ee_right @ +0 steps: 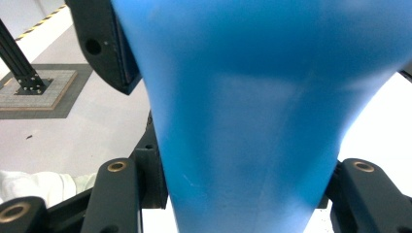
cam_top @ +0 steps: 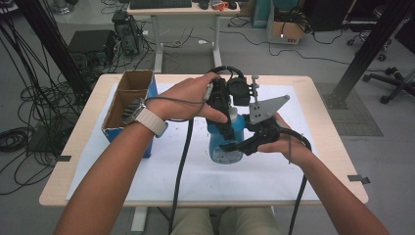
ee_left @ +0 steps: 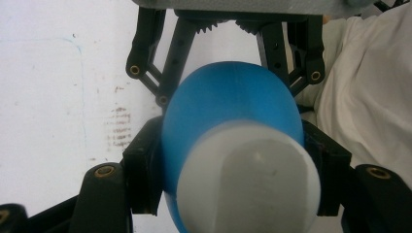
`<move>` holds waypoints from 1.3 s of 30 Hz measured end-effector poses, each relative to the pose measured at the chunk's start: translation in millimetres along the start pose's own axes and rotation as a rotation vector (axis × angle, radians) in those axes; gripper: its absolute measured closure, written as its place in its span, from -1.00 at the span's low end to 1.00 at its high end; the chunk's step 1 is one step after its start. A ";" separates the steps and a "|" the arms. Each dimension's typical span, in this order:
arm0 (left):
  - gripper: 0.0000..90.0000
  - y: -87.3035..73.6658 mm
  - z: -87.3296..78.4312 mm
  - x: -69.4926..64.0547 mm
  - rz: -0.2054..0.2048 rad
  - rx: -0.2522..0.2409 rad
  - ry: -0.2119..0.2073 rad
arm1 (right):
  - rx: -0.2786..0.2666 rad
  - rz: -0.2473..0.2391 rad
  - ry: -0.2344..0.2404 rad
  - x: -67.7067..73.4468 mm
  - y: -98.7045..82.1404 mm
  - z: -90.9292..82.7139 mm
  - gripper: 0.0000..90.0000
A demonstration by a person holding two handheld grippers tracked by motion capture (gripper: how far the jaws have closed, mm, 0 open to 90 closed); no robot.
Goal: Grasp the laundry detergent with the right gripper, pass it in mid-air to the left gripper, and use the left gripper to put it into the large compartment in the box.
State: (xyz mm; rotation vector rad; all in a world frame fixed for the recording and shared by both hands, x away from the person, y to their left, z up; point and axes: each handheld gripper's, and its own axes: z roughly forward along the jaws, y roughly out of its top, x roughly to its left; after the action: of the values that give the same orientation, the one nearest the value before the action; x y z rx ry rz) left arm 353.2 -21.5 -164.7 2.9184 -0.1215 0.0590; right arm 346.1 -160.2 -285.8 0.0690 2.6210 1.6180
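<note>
We hold the blue bottle point(cam_top: 226, 142) upright above the white sheet point(cam_top: 147, 171) on the tabletop point(cam_top: 78, 147). The left claw point(ee_left: 233, 160) is clamped on its neck just below the white cap point(ee_left: 252, 184); the right claw point(ee_right: 243, 194) is clamped on its body. To loosen the cap cleanly, we judge it best to keep the body grip firm and twist about the bottle's axis.

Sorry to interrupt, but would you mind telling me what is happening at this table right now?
A person is holding a blue plastic bottle with a white cap upright over the white table mat with two handheld grippers. The left gripper is shut on the bottle's top, by the cap, from above, and the right gripper is shut on its blue body from the side. An open cardboard box stands to the left.
</note>
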 end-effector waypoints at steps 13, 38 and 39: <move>-0.17 -0.7 -0.2 0.1 -0.002 -0.001 0.001 | 0.000 0.000 0.003 -0.2 0.3 0.5 -0.04; -0.17 -0.3 -0.3 0.2 -0.007 -0.001 0.002 | 0.005 -0.003 0.005 -0.6 0.6 -0.1 -0.04; -0.17 -0.3 -0.3 0.2 -0.007 -0.001 0.002 | 0.005 -0.003 0.005 -0.6 0.6 -0.1 -0.04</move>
State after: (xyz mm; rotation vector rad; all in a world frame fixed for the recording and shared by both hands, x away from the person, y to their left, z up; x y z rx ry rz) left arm 353.4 -21.1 -164.5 2.9171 -0.1104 0.0612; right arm 346.7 -160.1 -285.2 0.0615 2.6271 1.6128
